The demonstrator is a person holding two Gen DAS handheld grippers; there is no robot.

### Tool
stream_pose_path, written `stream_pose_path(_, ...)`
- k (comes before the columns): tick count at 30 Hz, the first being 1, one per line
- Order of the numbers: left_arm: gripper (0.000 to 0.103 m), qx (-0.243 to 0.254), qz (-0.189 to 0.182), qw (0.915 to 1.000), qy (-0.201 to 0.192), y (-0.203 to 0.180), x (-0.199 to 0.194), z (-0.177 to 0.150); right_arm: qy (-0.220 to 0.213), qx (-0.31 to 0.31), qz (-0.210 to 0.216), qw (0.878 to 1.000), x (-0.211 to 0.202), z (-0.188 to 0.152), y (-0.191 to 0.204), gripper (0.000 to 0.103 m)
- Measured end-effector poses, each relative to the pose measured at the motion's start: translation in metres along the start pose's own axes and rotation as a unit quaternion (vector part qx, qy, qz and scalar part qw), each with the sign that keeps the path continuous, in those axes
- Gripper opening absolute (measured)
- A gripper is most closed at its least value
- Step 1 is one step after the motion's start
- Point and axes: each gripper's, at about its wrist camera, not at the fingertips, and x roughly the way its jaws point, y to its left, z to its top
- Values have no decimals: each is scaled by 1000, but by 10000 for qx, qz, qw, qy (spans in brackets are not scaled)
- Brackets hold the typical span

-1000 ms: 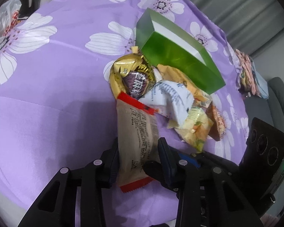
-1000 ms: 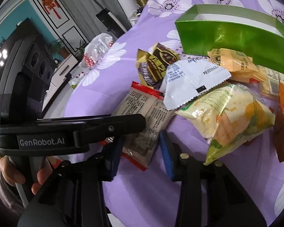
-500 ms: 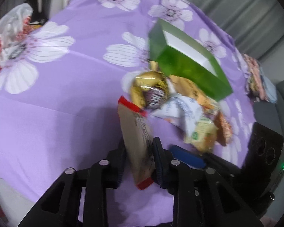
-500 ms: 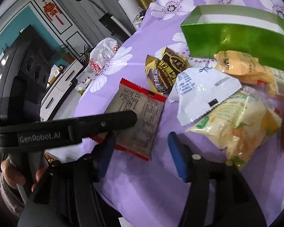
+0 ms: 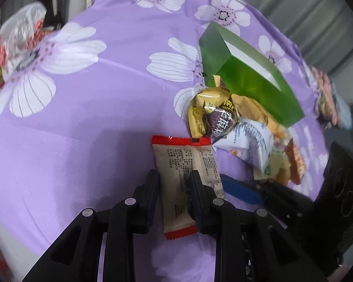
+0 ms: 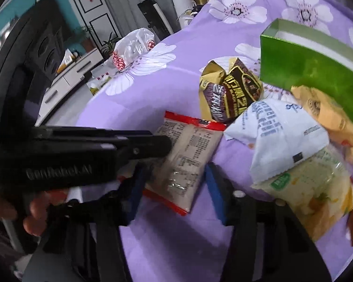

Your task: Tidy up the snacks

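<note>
My left gripper (image 5: 174,183) is shut on a beige snack packet with red ends (image 5: 186,171) and holds it just above the purple flowered cloth (image 5: 82,122). The packet also shows in the right wrist view (image 6: 188,159), under the left gripper's body. My right gripper (image 6: 174,178) is open and empty, its blue-padded fingers either side of the packet's lower end without touching it. A pile of snacks lies beyond: a gold and brown pack (image 5: 211,112), a white pack (image 5: 247,141), an orange pack (image 6: 327,112) and a yellow-green pack (image 6: 313,192). An open green box (image 5: 247,80) stands behind them.
A white and red plastic bag (image 5: 18,40) lies at the cloth's far left edge. More wrapped items (image 5: 327,98) lie at the far right. A cabinet and a dark screen (image 6: 42,47) stand beyond the table.
My left gripper has closed on the beige packet and lifted it off the cloth, turning it flatter. My right gripper has opened wider and stays beside it.
</note>
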Motion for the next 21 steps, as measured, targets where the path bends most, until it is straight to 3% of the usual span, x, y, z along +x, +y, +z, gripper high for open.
stream_pose_path(8, 26, -233, -151, 9995, -137, 4, -13, -5, -352, 346, 107, 9987, -11, -3, -3, 40)
stream_pose_path(21, 26, 176, -151, 9973, -694, -36, -55, 21, -1101, 299, 116, 9934, -56, 21, 6, 39)
